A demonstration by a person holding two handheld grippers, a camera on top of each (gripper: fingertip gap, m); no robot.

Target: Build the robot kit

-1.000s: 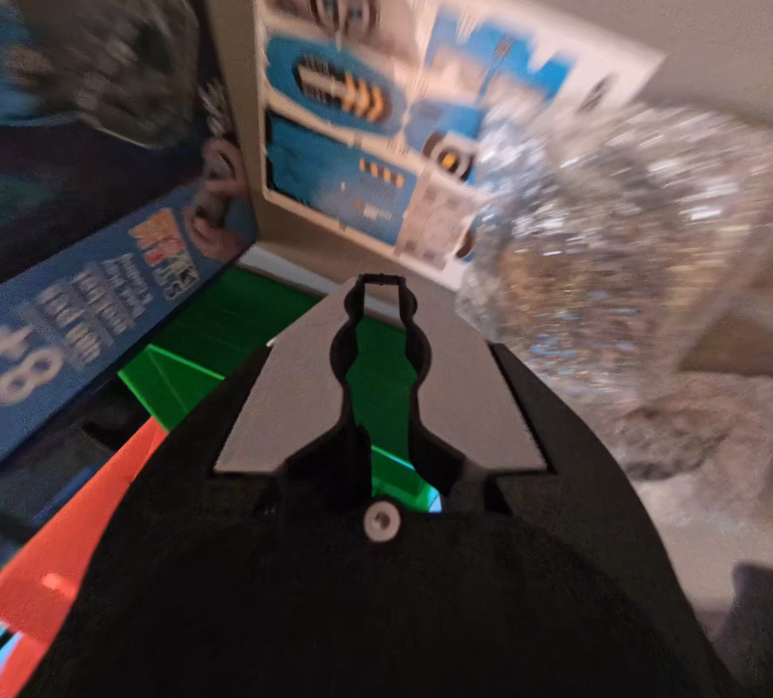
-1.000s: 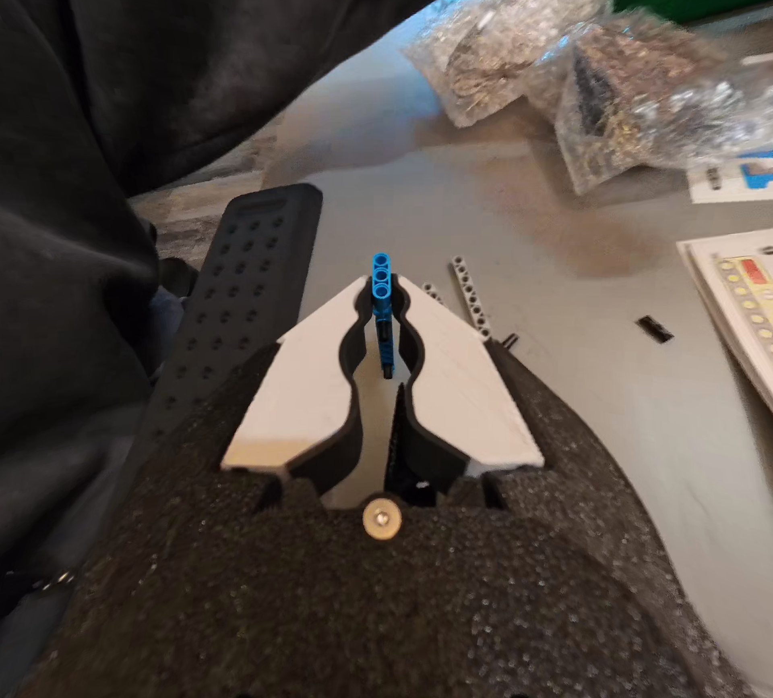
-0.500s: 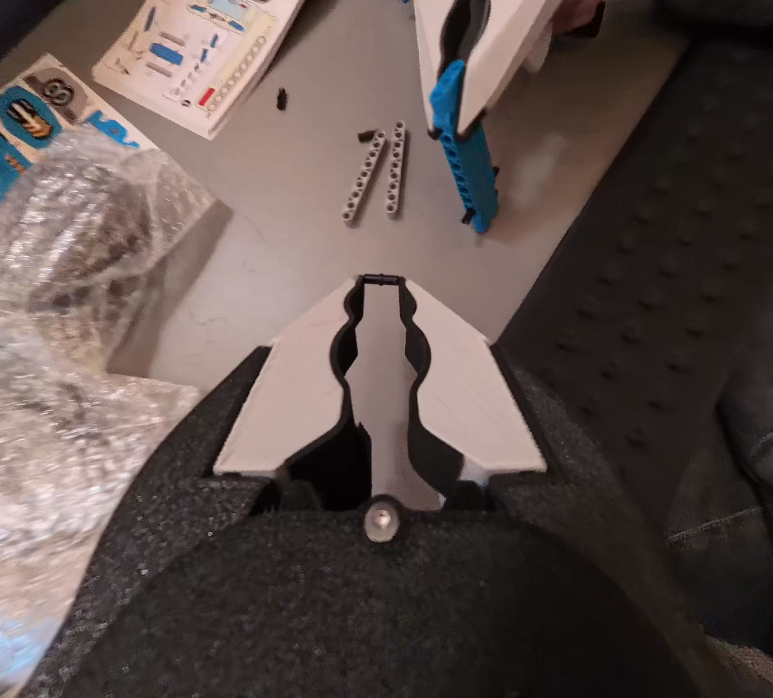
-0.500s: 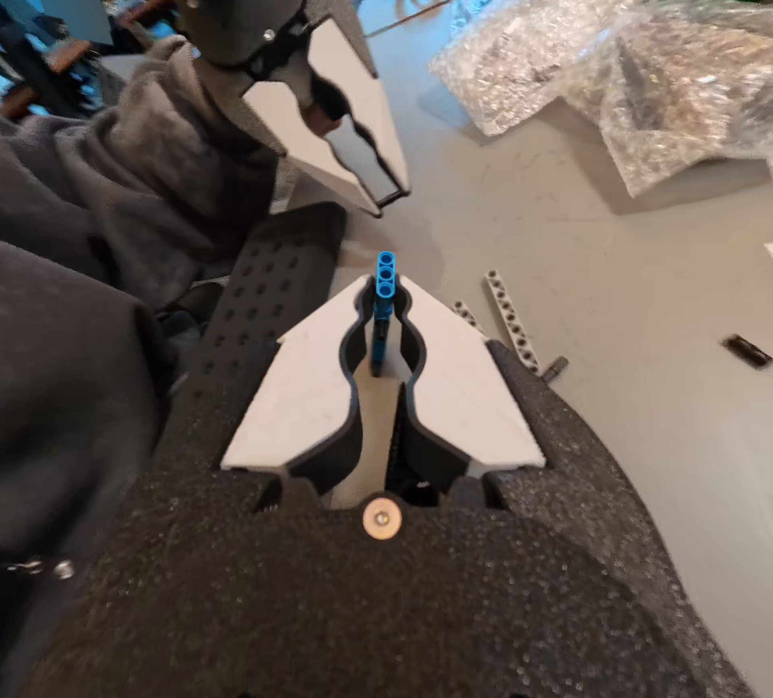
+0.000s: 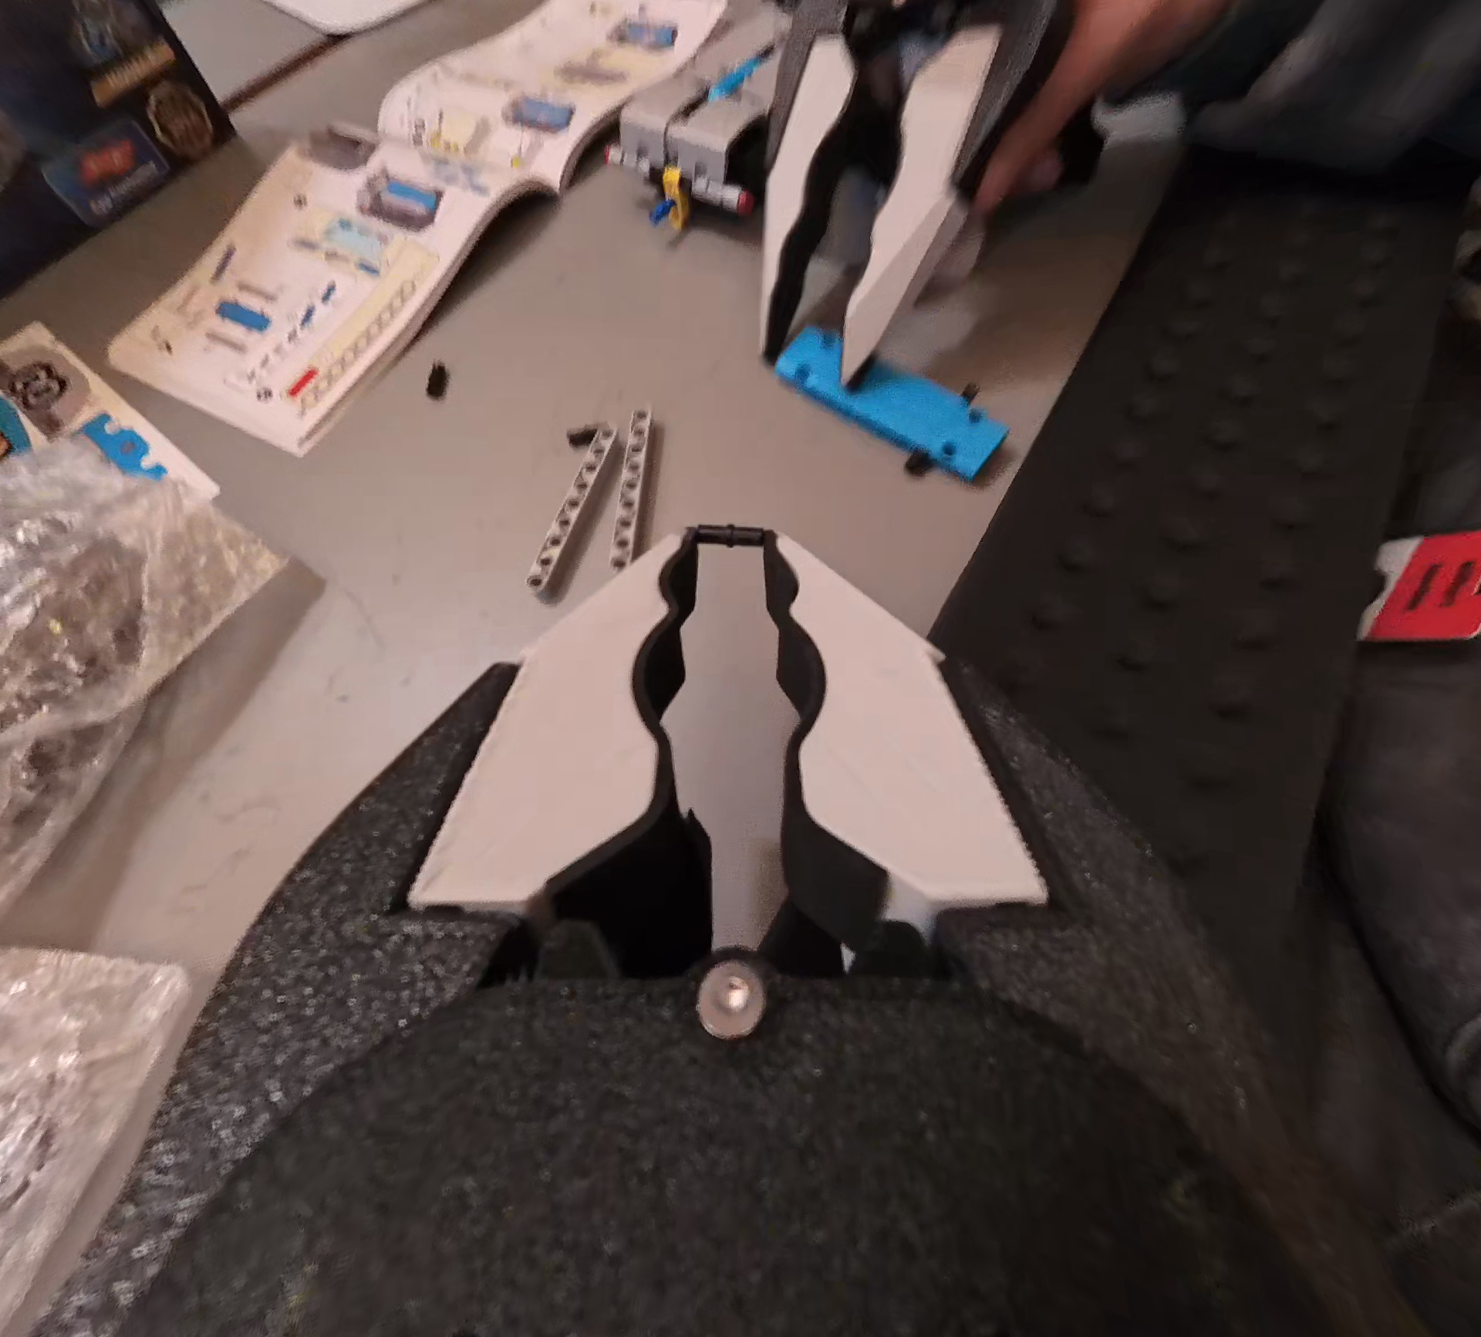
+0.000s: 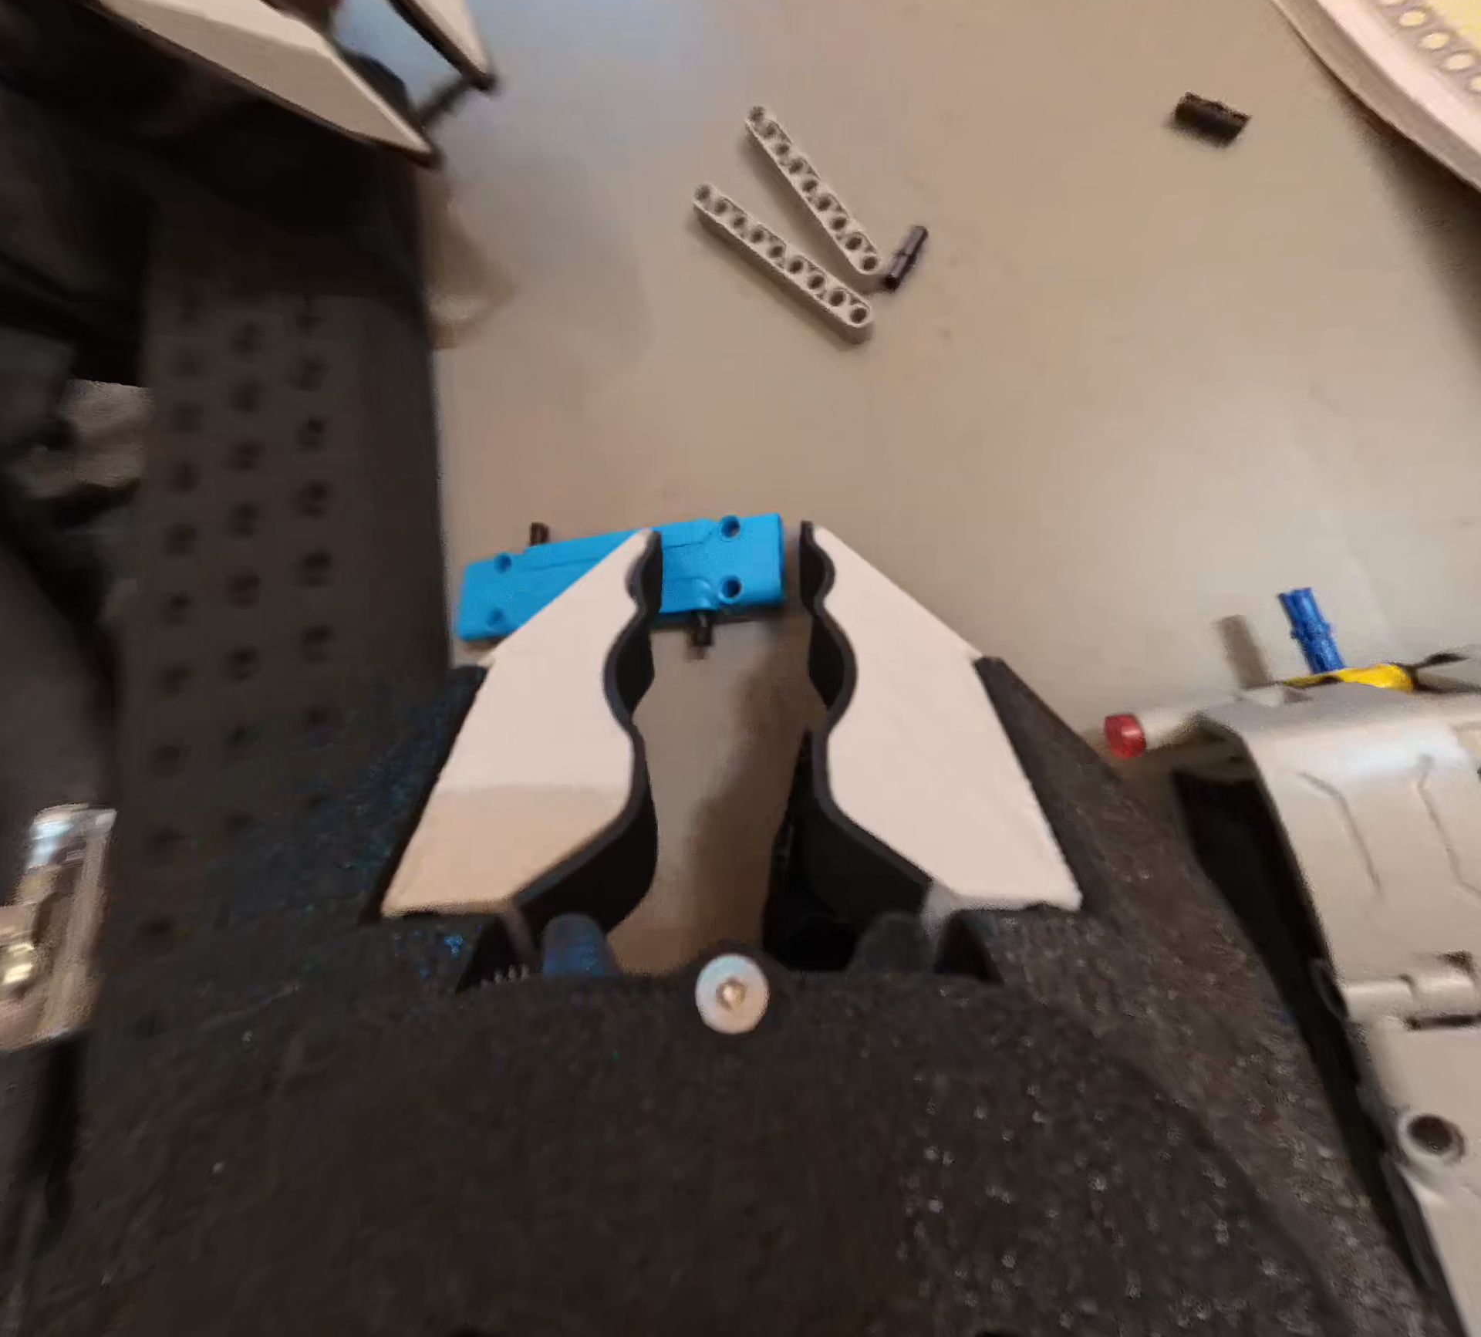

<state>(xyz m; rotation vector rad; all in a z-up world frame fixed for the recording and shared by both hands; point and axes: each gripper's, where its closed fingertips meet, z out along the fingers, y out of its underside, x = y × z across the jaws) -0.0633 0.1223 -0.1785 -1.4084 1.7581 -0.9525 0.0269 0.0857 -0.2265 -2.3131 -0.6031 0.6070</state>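
Right tool (image 6: pixel 729 537) open over blue panel (image 6: pixel 725 565), table edge

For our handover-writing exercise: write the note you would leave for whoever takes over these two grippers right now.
Left gripper: shut on a small black pin held across its tips, above the table.
Right gripper: open, tips down at one end of the blue panel.
Things: two grey beams lie loose between the grippers; the open booklet lies beyond.
Done: panel lies flat, ungripped.
Left: pin not set into anything; beams unattached.
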